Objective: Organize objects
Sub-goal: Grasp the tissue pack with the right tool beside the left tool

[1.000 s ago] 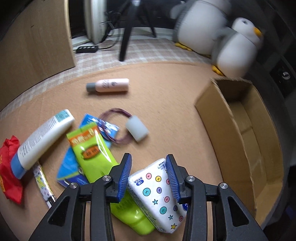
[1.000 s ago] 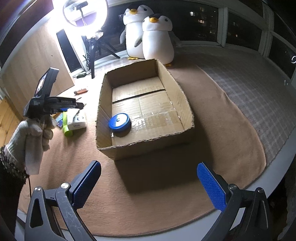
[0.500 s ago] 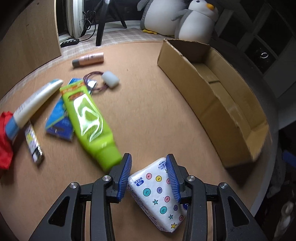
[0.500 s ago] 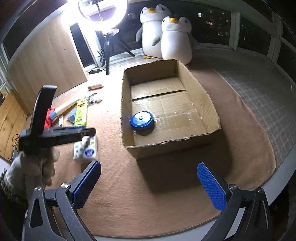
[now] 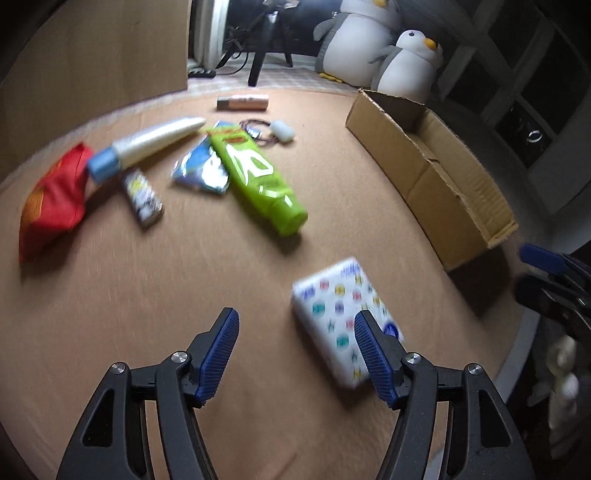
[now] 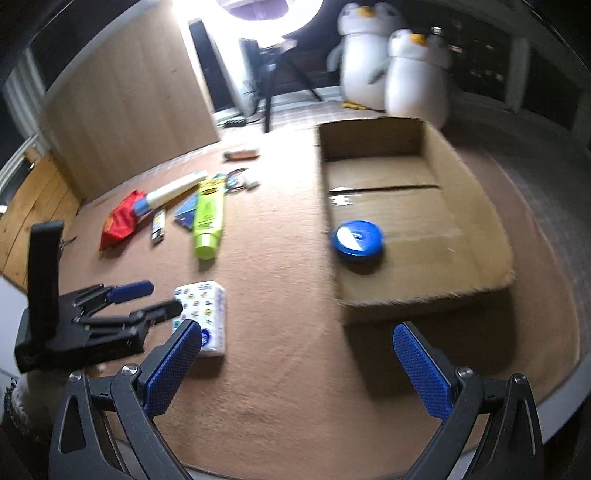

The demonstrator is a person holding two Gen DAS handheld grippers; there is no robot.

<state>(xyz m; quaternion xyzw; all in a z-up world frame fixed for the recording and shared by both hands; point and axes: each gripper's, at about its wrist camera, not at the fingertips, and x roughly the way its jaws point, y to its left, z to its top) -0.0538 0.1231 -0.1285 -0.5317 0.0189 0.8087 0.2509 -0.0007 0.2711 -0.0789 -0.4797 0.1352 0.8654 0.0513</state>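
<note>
Left wrist view shows the left gripper point(image 5: 295, 350) with its jaws opening and nothing pressed between the blue pads; the tissue pack point(image 5: 341, 317), white with coloured dots, lies flat on the brown felt mat point(image 5: 147, 295) just beyond the right-hand finger, partly behind it. Farther off, a green tube point(image 5: 258, 181) lies at a slant across a blue sachet point(image 5: 201, 168). Left of these sit a small patterned packet point(image 5: 142, 195), a white tube with a blue cap point(image 5: 147, 142) and a red pouch point(image 5: 55, 201) touching that cap. Beyond them lie a pink bottle point(image 5: 242, 102) and a small white plug on a coiled cord point(image 5: 282, 130). The cardboard box point(image 5: 436, 173) stands open to the right, its near wall between the pack and the box floor. Two plush penguins point(image 5: 391, 55) stand behind it, beside a tripod leg point(image 5: 258, 62).

From the right wrist view, the right gripper point(image 6: 295, 369) hangs spread wide and empty above bare mat, in front of the box's near corner. A blue round tin point(image 6: 357, 240) rests inside the box against its left wall. The pack sits left of the box, well apart from it, with the left gripper's fingertips touching or just over its left edge. A ring light point(image 6: 266, 7) glares at the top.
</note>
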